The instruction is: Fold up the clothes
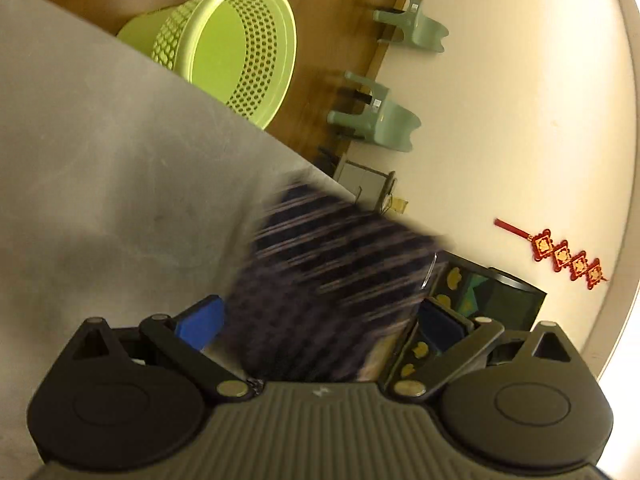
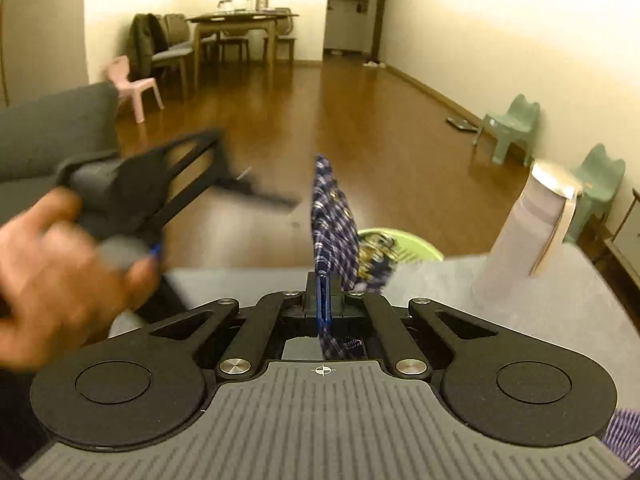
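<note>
One edge of the plaid garment (image 2: 334, 220) is pinched in the clenched right gripper (image 2: 325, 300) at lower centre, while the left gripper (image 1: 320, 324) gapes around loose cloth, so clamp before pulling taut.

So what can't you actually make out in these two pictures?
- Plaid cloth, left wrist view: smeared by motion, so its shape and whether the open left gripper touches it are unclear.
- Same cloth, right wrist view: seen edge-on in the shut right gripper; its size is hidden.
- Left hand, right wrist view: blurred and cut by the frame edge.
- Green basket, right wrist view: mostly behind the table and cloth.
</note>
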The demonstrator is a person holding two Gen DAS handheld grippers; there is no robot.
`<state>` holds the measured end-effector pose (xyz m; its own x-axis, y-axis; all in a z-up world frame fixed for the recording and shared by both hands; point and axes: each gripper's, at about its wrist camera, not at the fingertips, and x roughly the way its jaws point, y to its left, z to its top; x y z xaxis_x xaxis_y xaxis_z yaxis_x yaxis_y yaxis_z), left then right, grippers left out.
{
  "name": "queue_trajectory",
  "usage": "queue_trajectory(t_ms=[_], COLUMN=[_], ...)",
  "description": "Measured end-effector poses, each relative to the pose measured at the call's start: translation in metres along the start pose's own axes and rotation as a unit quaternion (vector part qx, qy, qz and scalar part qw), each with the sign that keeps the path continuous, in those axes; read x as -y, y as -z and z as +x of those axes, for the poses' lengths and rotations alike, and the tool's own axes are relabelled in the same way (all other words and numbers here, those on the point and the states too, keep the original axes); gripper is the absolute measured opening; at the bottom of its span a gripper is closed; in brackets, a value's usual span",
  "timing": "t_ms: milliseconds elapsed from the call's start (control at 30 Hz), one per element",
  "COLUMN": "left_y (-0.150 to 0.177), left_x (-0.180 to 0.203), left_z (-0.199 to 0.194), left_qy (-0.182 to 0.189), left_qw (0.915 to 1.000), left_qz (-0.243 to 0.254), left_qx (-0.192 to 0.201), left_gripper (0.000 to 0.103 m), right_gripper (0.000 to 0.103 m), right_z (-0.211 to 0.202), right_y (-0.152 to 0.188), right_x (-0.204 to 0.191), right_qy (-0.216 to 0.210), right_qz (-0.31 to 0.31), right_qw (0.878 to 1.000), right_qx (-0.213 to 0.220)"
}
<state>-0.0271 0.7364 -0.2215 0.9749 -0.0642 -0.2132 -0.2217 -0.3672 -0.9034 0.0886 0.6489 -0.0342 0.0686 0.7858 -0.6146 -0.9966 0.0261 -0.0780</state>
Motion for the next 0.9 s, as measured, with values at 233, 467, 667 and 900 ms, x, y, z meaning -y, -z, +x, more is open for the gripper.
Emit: queue_trajectory(t_ms=[233,467,667,900], left_y=[-0.008,-0.005,0.017,0.027], left_x=[-0.006,0.005,0.073,0.103], left_z=[-0.005,0.017,-0.014,-0.015], left_qy=[-0.03,-0.063,-0.022,0.033], left_qw=[0.9989,0.9907,0.9423,0.888], left_qz=[0.031,0.096,0.331,0.445], left_qx=[-0.02,-0.073,0.043,0.112], left_gripper=[0.103,0.073,0.006,0.006], right_gripper=[0.001,0.001,0.053,0.059], right_z=[0.001,0.008,-0.015,-0.079], right_y=[0.057,0.077,0.079,0.129], right_x=[-0.043,-0.053,-0.028,0.113], right_qy=[0.017,0.023,0.038,0.189], right_qz=[-0.032,-0.051,0.004,0.264], right_qw=[0.999,0.998,0.999,0.946], right_qx=[-0.017,-0.019,-0.004,0.012])
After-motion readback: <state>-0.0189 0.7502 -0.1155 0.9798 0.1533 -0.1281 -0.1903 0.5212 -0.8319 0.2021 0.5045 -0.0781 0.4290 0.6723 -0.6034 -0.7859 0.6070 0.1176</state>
